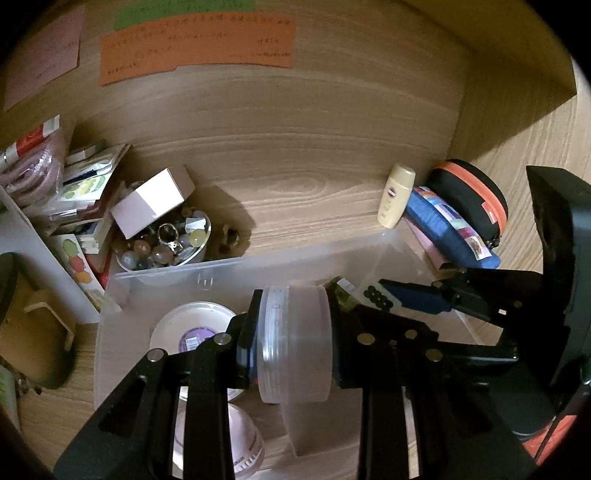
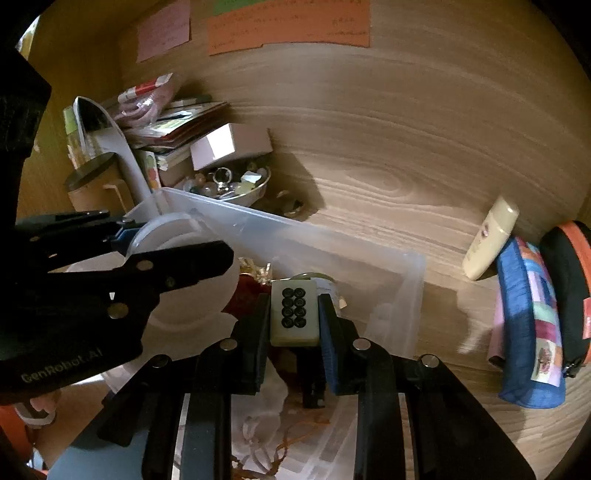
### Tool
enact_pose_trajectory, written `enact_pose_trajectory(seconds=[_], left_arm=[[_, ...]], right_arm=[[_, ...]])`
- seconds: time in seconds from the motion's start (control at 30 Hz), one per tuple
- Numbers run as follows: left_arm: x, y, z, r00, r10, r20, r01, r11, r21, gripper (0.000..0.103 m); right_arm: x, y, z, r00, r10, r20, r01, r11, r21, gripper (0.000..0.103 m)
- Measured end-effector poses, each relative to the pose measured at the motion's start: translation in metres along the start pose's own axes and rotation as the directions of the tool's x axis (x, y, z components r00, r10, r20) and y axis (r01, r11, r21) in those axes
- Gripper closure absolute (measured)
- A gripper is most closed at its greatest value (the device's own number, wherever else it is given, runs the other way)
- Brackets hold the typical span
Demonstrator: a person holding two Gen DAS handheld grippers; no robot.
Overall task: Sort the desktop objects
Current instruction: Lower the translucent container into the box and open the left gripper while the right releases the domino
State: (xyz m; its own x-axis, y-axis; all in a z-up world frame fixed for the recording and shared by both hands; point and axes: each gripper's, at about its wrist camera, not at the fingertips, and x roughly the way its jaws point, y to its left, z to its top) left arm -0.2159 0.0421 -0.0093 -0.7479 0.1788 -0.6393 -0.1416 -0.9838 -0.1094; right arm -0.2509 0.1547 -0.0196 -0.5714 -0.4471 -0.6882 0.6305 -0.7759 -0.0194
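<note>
While over the clear bin, left tongs clamped on round container, right tongs pinching mahjong tile.

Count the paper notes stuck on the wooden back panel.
3. A pink note at the left, a green note at the top, mostly cut off, and an orange note just below it. More may lie beyond the frame.
</note>
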Motion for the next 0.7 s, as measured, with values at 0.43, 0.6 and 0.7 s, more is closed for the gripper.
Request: enact_pose_trajectory(seconds=[0.43,0.6,0.7], left_arm=[[0.003,0.000,-0.006,1.000,0.012,-0.002,-0.012,1.000,-0.001,0.074],[-0.002,-0.001,-0.008,0.999,0.027,0.023,-0.027,1.000,-0.001,0.074],[-0.002,0.000,-0.008,0.999,0.029,0.020,-0.029,1.000,-0.008,0.073]], right_arm=[[0.001,0.008,-0.004,1.000,0.004,-0.007,-0.005,0.999,-0.041,0.079],[-0.008,0.011,-0.004,0.999,-0.008,0.033,0.010,0.998,-0.058,0.059],[-0.012,0.012,-0.004,0.998,-0.012,0.057,0.016,0.998,-0.059,0.054]])
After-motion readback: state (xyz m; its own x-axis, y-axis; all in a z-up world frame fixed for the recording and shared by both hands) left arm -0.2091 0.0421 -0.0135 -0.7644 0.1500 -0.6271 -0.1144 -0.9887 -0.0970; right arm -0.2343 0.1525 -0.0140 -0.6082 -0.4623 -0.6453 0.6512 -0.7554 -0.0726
